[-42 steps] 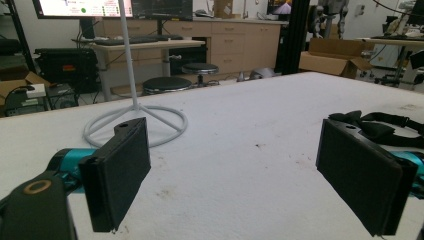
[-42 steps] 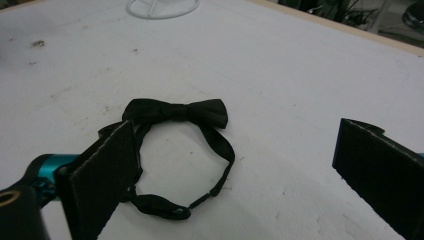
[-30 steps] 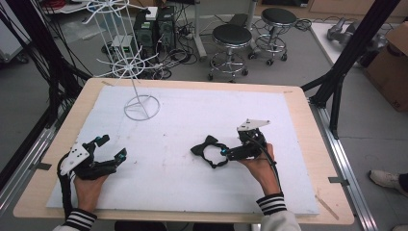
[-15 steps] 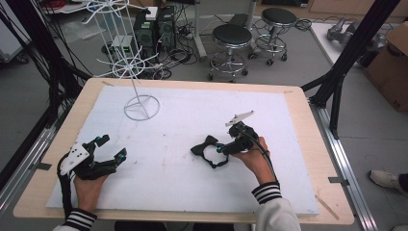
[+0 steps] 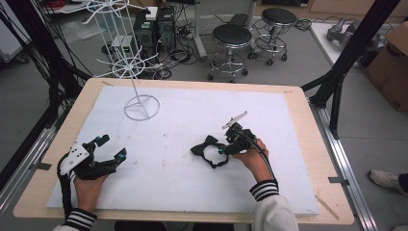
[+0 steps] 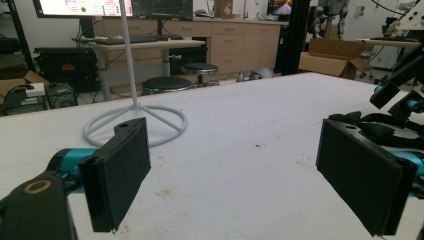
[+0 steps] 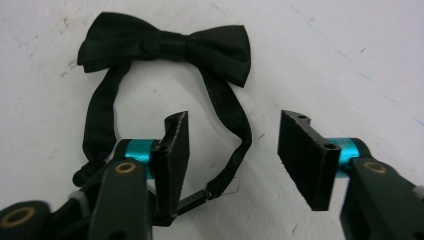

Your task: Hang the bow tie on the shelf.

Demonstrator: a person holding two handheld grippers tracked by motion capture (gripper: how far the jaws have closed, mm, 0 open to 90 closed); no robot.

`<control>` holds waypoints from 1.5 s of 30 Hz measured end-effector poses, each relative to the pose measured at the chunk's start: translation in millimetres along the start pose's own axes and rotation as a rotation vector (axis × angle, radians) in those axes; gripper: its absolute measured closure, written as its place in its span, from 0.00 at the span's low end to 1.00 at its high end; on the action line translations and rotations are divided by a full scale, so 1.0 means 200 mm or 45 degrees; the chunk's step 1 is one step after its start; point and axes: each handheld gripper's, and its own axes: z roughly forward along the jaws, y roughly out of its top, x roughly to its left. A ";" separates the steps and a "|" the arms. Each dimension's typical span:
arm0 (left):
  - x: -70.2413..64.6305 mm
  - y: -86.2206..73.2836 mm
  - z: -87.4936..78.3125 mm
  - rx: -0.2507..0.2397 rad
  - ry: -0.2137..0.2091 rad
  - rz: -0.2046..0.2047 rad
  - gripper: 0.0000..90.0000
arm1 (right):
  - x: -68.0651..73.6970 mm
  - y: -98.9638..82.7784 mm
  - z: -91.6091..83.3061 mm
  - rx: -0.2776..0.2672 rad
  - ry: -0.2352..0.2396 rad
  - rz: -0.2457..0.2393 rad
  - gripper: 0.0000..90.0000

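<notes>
A black bow tie (image 5: 208, 144) with a thin neck strap lies flat on the white foam board (image 5: 202, 110), right of centre. My right gripper (image 5: 222, 153) points down over the strap loop. In the right gripper view the bow (image 7: 165, 42) lies ahead, and the strap's right side (image 7: 240, 145) runs between the two pads without touching either. The right jaws have just been closing and a gap still shows on both sides of the strap. My left gripper (image 5: 111, 147) rests open at the board's left front, nothing between its pads (image 6: 117, 172).
A white wire stand (image 5: 141, 107) with a ring base (image 6: 135, 120) stands at the board's back left. The wooden table edge (image 5: 308, 125) frames the board. Stools, cables and computer boxes sit on the floor beyond the table.
My right gripper has moved left onto the bow tie's strap and tipped downward, its jaws narrowing. The left hand has stayed put.
</notes>
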 end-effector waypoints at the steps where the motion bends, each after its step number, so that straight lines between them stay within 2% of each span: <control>1: 0.00 0.00 0.00 0.000 0.000 0.000 0.16 | 0.00 0.00 0.01 0.011 0.002 0.002 0.56; 5: 0.00 0.00 0.00 -0.001 -0.001 0.001 0.16 | 0.00 0.00 0.02 0.048 0.002 0.005 0.61; 14: 0.00 0.00 0.00 -0.001 -0.001 0.000 0.16 | 0.00 0.02 0.03 0.081 0.010 0.000 0.70; 22: 0.00 0.00 0.00 -0.001 -0.001 0.001 0.16 | 0.00 0.02 0.05 0.135 -0.013 0.002 0.75; 24: 0.00 0.00 0.00 -0.001 -0.001 0.000 0.16 | 0.00 0.02 0.06 0.137 -0.005 0.006 0.80; 26: 0.00 0.00 0.00 -0.001 -0.001 -0.001 0.16 | 0.00 0.02 0.05 0.139 -0.005 -0.009 0.90; 30: 0.00 0.00 0.00 -0.001 -0.002 0.000 0.16 | 0.01 0.02 0.05 0.150 -0.006 0.005 0.97; 35: 0.00 0.00 0.00 -0.001 -0.002 -0.001 0.16 | 0.01 0.03 0.05 0.153 -0.016 0.001 0.98; 40: 0.00 0.00 0.00 -0.001 -0.002 0.000 0.16 | 0.01 0.03 0.04 0.109 -0.009 0.029 0.98; 45: 0.00 0.00 0.00 0.000 -0.002 -0.002 0.16 | 0.02 0.05 0.00 -0.029 0.000 0.023 0.98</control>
